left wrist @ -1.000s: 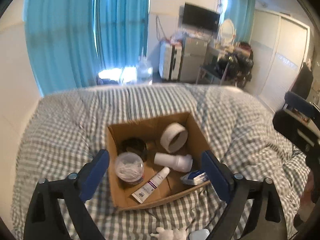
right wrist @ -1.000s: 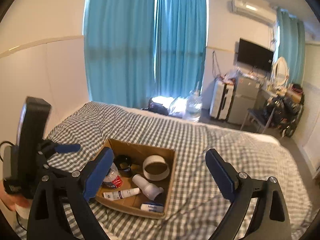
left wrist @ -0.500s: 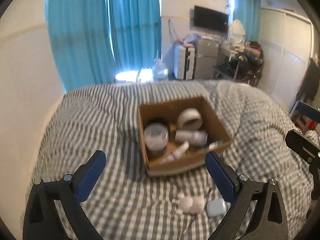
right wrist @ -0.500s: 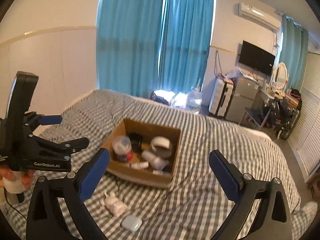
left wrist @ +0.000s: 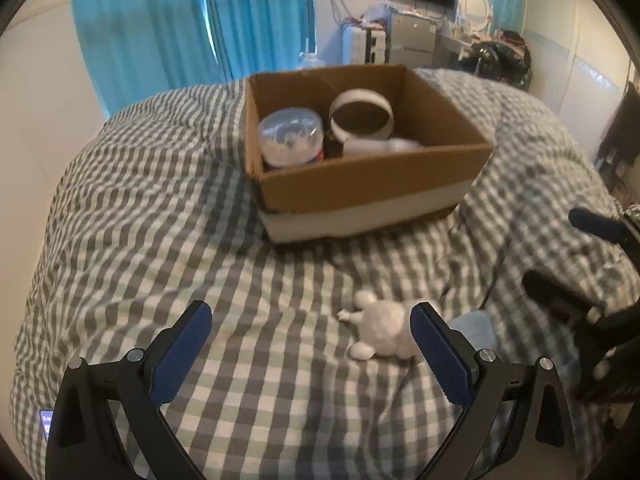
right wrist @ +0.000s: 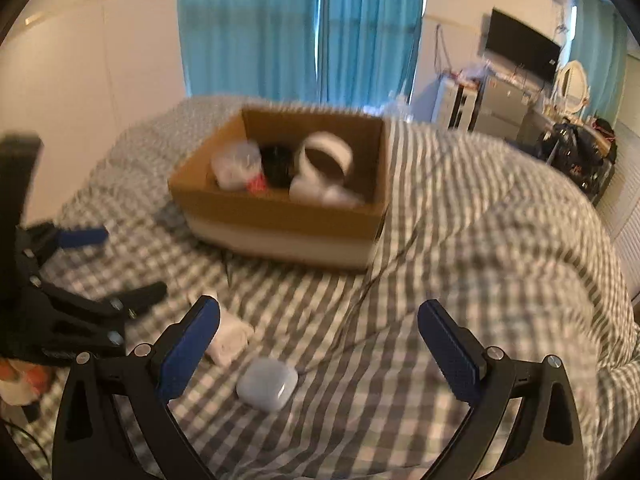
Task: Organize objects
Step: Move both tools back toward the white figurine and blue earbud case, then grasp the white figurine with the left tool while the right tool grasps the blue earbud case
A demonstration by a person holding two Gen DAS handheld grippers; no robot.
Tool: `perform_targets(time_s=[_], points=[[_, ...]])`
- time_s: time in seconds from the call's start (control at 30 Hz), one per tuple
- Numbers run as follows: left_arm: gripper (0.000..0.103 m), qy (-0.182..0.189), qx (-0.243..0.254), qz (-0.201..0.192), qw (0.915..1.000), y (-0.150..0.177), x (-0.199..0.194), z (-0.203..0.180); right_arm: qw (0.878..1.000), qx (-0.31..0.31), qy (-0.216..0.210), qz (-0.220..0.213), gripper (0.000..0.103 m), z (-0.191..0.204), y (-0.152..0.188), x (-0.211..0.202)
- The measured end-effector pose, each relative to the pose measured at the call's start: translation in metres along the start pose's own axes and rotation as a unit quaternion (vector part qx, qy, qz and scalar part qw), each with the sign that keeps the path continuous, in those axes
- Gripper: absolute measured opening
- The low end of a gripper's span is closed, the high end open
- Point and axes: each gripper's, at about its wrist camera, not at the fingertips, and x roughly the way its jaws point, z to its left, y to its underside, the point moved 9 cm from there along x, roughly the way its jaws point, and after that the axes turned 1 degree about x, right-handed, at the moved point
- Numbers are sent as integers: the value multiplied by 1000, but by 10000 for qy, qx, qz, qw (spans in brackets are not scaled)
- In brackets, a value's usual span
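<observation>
A cardboard box (left wrist: 372, 184) sits on the checked bed and holds a clear tub (left wrist: 290, 136), a white tape roll (left wrist: 362, 114) and other items; it also shows in the right wrist view (right wrist: 280, 216). A small white plush toy (left wrist: 380, 330) lies on the bedding in front of the box, by the right finger of my open left gripper (left wrist: 312, 346). A pale earbud case (right wrist: 267, 384) lies next to the toy (right wrist: 230, 340), just ahead of my open right gripper (right wrist: 320, 340). Both grippers are empty and low over the bed.
The checked duvet (left wrist: 160, 220) covers the whole bed. A thin dark cable (right wrist: 372, 292) runs across it near the box. Blue curtains (left wrist: 192, 20) hang behind, with a wall at the left and cluttered furniture (right wrist: 500, 108) at the far right.
Both grippers have dropped lower and closer to the bed. The box now looks nearer and is seen from the side. The toy and case now lie just ahead of the fingers.
</observation>
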Motion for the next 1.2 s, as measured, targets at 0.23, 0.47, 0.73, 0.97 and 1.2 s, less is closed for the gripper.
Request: perform_targets(time_s=[0.23, 0.47, 0.73, 0.97, 1.2], points=[[102, -81, -300, 289, 9991, 14, 16, 16, 9961, -531, -78, 700, 95, 23, 34, 42], [102, 53, -489, 404, 9980, 19, 23, 20, 9855, -1156, -160, 1235, 73, 47, 58, 66], [102, 68, -503, 417, 9978, 20, 23, 19, 9782, -1173, -227, 1698, 57, 47, 74, 80], [102, 109, -189, 468, 9987, 26, 23, -2, 9959, -487, 45, 761, 57, 15, 44, 38], [102, 534, 209, 676, 9961, 29, 38, -47, 9985, 324, 63, 442, 57, -20, 25, 25]])
